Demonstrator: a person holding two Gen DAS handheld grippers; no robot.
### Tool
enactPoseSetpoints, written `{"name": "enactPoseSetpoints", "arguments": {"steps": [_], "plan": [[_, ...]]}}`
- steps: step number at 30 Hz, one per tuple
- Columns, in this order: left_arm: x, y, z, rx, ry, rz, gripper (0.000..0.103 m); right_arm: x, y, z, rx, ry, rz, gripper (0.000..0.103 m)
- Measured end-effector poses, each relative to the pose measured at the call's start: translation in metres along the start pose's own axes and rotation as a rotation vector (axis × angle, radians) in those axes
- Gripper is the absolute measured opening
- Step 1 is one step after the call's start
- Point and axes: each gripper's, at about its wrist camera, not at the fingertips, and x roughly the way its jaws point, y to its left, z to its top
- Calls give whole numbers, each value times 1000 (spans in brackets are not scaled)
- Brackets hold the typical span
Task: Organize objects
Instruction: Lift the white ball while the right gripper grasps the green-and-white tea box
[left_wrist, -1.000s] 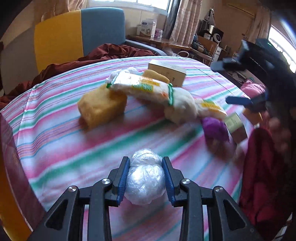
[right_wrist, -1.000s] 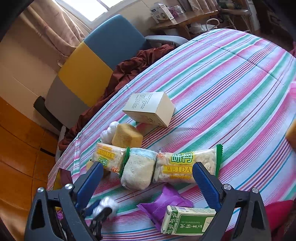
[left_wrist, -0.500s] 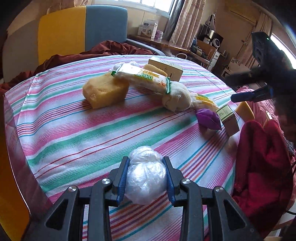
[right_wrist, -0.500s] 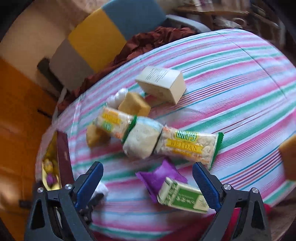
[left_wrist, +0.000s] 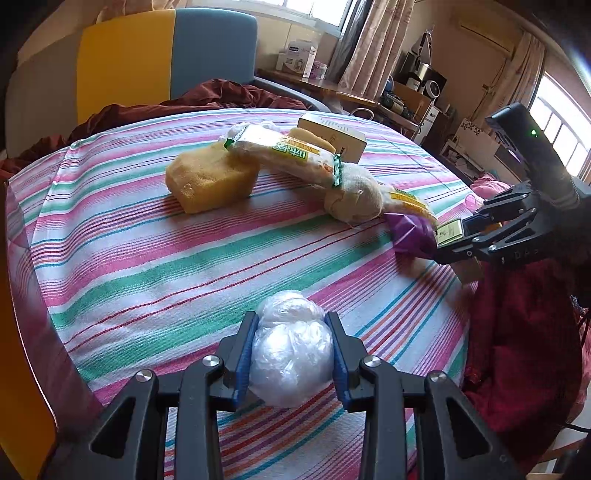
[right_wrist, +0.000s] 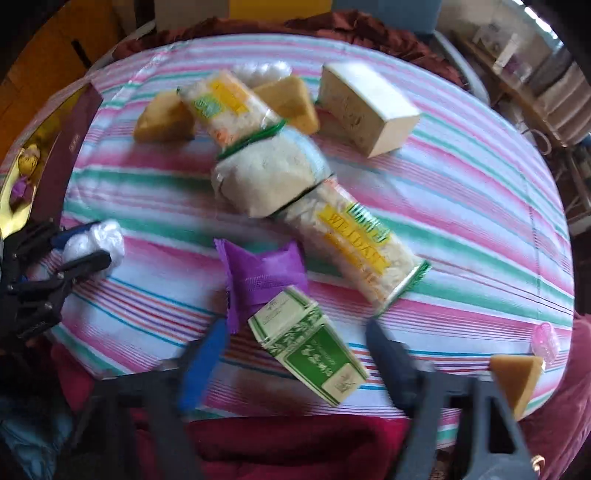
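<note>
My left gripper (left_wrist: 291, 354) is shut on a crumpled clear plastic bag ball (left_wrist: 290, 350), held just above the striped tablecloth (left_wrist: 147, 251); it also shows in the right wrist view (right_wrist: 92, 243). My right gripper (right_wrist: 295, 354) is open, its jaws on either side of a green-and-white box (right_wrist: 310, 354) that lies against a purple pouch (right_wrist: 262, 273). In the left wrist view the right gripper (left_wrist: 480, 236) sits at the table's right edge by that box (left_wrist: 448, 232).
A pile lies mid-table: two noodle packets (right_wrist: 354, 247), a white cloth bundle (right_wrist: 266, 177), yellow sponges (left_wrist: 210, 177), a cream box (right_wrist: 365, 110). Another sponge (right_wrist: 517, 373) and a pink item (right_wrist: 545, 339) sit at the right edge. A dark red box (right_wrist: 55, 147) stands left.
My right gripper has swung down and in, so the green box now lies between its open jaws. My left gripper has kept hold of the plastic ball and drawn back slightly.
</note>
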Motion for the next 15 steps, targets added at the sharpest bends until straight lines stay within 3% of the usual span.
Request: {"name": "enactPoseSetpoints", "arguments": {"steps": [4, 9, 15], "plan": [[1, -2, -1, 11, -10, 9, 36, -4, -3, -3, -11, -29, 4, 36], [-4, 0, -1, 0, -5, 14, 35, -11, -24, -7, 79, -80, 28, 34], [-37, -6, -5, 16, -53, 13, 35, -18, -46, -12, 160, -132, 48, 34]]}}
